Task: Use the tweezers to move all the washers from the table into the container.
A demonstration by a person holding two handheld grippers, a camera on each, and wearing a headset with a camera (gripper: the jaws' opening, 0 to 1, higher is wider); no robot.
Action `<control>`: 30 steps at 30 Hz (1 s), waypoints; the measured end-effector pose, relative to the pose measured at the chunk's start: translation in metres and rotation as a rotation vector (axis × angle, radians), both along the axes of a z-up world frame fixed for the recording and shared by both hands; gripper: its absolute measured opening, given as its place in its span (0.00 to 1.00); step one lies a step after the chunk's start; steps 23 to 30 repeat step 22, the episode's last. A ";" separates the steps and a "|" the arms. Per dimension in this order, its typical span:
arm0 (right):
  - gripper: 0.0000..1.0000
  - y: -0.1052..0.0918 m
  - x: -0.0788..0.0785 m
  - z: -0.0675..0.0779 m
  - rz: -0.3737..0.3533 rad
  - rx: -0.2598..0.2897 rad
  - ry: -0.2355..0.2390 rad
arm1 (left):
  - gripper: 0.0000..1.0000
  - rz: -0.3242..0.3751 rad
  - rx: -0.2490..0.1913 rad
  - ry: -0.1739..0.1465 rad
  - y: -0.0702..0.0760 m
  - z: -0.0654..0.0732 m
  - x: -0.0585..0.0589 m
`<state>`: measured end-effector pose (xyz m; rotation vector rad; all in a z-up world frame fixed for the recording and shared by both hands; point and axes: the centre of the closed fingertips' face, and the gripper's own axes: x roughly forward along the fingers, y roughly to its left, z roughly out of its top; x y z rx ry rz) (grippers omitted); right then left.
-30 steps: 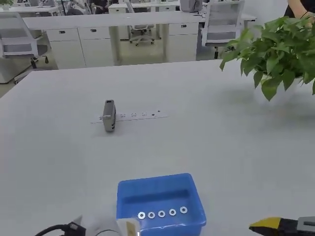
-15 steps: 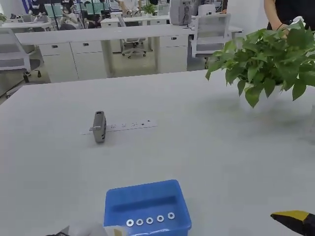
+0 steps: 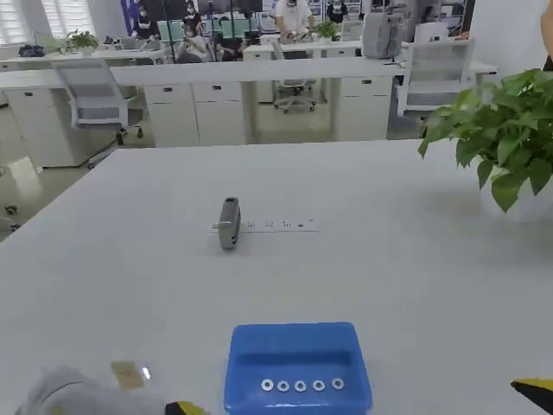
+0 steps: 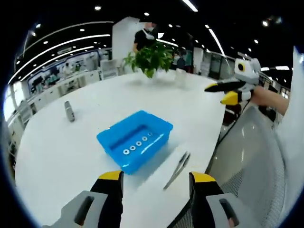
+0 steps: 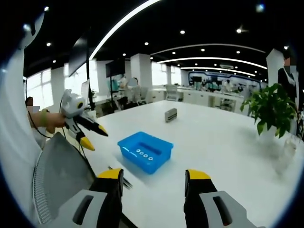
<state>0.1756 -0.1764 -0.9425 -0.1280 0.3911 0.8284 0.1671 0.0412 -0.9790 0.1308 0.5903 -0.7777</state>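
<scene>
Yellow-tipped jaws of the left gripper (image 4: 156,176) stand apart with nothing between them, held at the near left of the white table (image 3: 389,277). The right gripper (image 5: 154,175) is held at the near right, and its jaws are likewise spread and bare. In the left gripper view the right gripper is raised in a hand off the table's right side. In the right gripper view the left gripper is raised off the left side in the same way.

Slim metal tweezers (image 4: 176,170) lie flat on the table by its near edge. They are just near of the blue rectangular plastic container (image 3: 298,367) and not touching it. Neither gripper touches them.

Five small silver ring washers (image 3: 301,386) sit in a straight row on the container's floor, side by side along its near wall.

Farther back, left of centre, a small grey box-shaped device (image 3: 229,222) stands on the table. It is at the left end of a flat white strip with dark marks (image 3: 281,226). A leafy green potted plant (image 3: 510,138) is at the far right of the table. Beyond the table are white office desks (image 3: 216,73) and swivel chairs (image 3: 95,95), with people at the far end of the room.
</scene>
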 end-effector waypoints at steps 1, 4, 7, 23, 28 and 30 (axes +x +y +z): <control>0.50 0.000 0.002 0.001 0.001 0.005 0.000 | 0.58 0.015 -0.016 -0.009 0.002 0.004 0.001; 0.54 0.004 0.008 0.006 0.007 0.016 -0.009 | 0.63 0.123 -0.077 -0.085 0.019 0.026 0.004; 0.58 0.006 0.013 0.007 0.020 0.012 -0.014 | 0.68 0.194 -0.095 -0.176 0.030 0.046 0.005; 0.89 0.011 0.041 0.028 -0.091 0.202 -0.066 | 0.99 0.380 -0.261 -0.352 0.031 0.083 0.015; 0.89 0.011 0.041 0.028 -0.091 0.202 -0.066 | 0.99 0.380 -0.261 -0.352 0.031 0.083 0.015; 0.89 0.011 0.041 0.028 -0.091 0.202 -0.066 | 0.99 0.380 -0.261 -0.352 0.031 0.083 0.015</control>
